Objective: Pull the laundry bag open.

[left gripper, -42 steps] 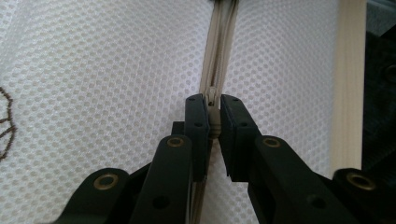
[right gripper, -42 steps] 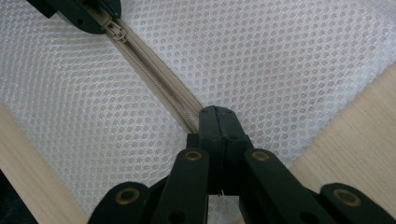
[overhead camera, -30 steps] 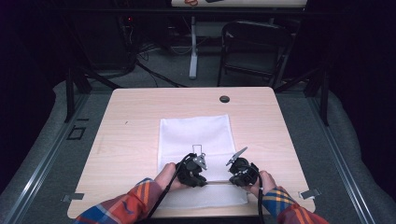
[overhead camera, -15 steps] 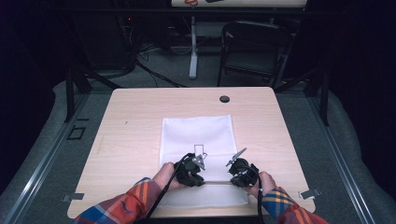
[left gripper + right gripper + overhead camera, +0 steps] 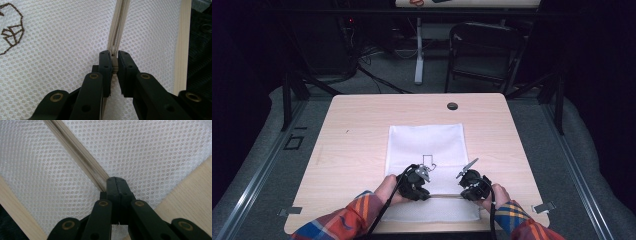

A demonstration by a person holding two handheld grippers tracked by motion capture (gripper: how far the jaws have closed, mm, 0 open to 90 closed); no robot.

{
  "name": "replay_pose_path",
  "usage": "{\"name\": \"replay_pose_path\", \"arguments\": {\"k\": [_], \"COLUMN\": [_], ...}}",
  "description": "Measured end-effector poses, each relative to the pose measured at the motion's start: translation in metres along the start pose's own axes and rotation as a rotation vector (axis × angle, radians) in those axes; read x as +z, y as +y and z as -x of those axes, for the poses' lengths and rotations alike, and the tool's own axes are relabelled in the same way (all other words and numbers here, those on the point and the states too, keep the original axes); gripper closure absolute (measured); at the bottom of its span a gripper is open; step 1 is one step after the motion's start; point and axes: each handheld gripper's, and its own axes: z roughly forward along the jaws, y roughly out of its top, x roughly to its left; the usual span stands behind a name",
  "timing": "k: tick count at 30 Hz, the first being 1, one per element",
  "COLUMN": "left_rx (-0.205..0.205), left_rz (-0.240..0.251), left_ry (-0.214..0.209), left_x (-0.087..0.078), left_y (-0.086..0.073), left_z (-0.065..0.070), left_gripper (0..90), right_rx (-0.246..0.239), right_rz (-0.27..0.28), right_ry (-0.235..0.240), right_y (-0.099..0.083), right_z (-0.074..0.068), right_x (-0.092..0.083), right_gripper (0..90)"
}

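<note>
White mesh bag [image 5: 426,145] lies flat, beige zipper [image 5: 119,22] closed.

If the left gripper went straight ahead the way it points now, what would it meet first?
Probably nothing new. The left gripper is shut on the zipper slider, and ahead lies the beige zipper running across the white mesh bag. It would likely slide along that zipper, though depth is unclear.

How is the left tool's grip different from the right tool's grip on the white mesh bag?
The left tool pinches the small beige zipper slider, its jaws slightly apart; the right tool has jaws fully together at the beige zipper end. Both are clamped along the same zipper of the white mesh bag.
</note>
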Motion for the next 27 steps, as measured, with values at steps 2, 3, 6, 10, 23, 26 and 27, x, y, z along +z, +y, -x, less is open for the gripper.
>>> {"name": "replay_pose_path", "arguments": {"k": [2,3,6,10,23,26,27], "left_rx": [-0.003,-0.001,-0.007,-0.016,-0.039,-0.045,-0.048], "left_rz": [0.000,-0.002,0.008,0.002,0.007,0.010,0.011], "left_ry": [-0.002,0.000,-0.004,0.005,0.004,0.005,0.004], "left_x": [0.000,0.000,-0.002,-0.006,-0.015,-0.018,-0.019], "left_y": [0.000,0.000,-0.002,-0.009,-0.023,-0.026,-0.027], "left_z": [0.001,0.001,0.002,0.000,0.002,0.000,0.000], "left_gripper": [81.8,81.8,81.8,81.7,81.7,81.7,81.7], "right_rx": [0.014,0.012,0.006,0.016,0.004,0.005,0.004], "right_rz": [0.016,0.015,0.002,0.009,-0.005,-0.009,-0.010], "right_ry": [0.002,0.004,0.010,0.005,0.011,0.014,0.013], "right_y": [-0.001,-0.001,-0.002,-0.004,-0.005,-0.005,-0.005], "right_z": [-0.001,-0.001,0.001,0.002,0.005,0.006,0.006], "right_x": [0.001,0.001,-0.001,0.000,-0.002,-0.002,-0.002], "right_gripper": [90.0,90.0,90.0,90.0,90.0,90.0,90.0]}}
